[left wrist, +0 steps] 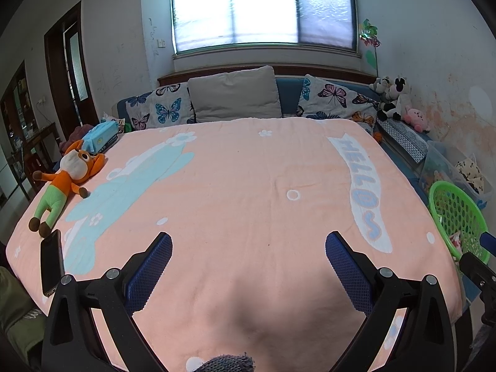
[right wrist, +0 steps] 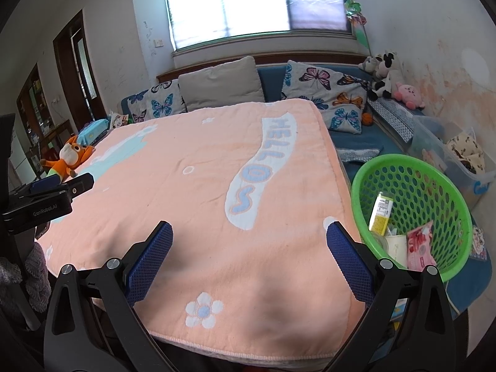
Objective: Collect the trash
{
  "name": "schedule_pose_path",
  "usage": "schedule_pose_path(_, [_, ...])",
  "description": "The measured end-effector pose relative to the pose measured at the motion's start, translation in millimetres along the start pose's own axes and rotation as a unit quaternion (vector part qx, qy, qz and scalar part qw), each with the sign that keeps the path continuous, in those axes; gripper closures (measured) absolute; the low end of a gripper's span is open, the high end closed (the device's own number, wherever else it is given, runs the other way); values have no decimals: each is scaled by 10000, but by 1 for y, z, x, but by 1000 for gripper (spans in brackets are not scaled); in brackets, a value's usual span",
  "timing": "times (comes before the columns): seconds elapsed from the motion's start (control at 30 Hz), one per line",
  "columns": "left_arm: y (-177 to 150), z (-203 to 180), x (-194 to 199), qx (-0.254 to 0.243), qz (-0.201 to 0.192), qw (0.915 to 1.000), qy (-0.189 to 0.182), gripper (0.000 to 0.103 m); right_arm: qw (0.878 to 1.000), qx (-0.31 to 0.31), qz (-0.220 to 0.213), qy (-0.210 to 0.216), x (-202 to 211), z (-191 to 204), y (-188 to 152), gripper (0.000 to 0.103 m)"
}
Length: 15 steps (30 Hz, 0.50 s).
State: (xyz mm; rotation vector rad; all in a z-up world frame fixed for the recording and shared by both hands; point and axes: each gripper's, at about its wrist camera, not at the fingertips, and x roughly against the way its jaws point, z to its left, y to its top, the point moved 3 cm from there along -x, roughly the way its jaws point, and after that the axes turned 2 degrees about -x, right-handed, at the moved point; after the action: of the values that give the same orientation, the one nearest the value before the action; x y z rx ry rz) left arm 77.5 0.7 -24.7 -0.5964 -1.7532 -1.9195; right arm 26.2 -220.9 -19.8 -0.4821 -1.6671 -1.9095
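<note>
A green perforated basket [right wrist: 446, 186] stands at the right side of the bed, also at the right edge of the left wrist view [left wrist: 458, 214]. It holds trash: a yellow-and-white packet [right wrist: 381, 214], a pink wrapper [right wrist: 420, 246] and white paper [right wrist: 395, 245]. My left gripper [left wrist: 248, 245] is open and empty above the pink blanket [left wrist: 241, 186]. My right gripper [right wrist: 249, 238] is open and empty over the blanket's near right part, just left of the basket. The left gripper's body [right wrist: 46, 198] shows at the left of the right wrist view.
An orange plush dog [left wrist: 66, 176] and a black phone [left wrist: 51, 262] lie at the bed's left edge. A blue tissue pack [left wrist: 99, 135] sits behind them. Pillows [left wrist: 232, 94], plush toys [left wrist: 392, 97] and a clear storage bin [right wrist: 458, 158] line the back and right.
</note>
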Motion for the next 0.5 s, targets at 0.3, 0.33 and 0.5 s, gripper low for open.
schedule_pose_path(0.3, [-1,-3,2,-4,-7,10000,6,7,10000,-11,-4,-3,1,0,0,4])
schedule_pose_path(0.33, [-1,-4,2,-6,-9,10000,4,7,10000,-9,-6,3,1,-1,1,4])
schedule_pose_path(0.5, [-1,-4,2,-12,-5,10000,1,7,10000,-17,-3,-2,1,-1,2,4])
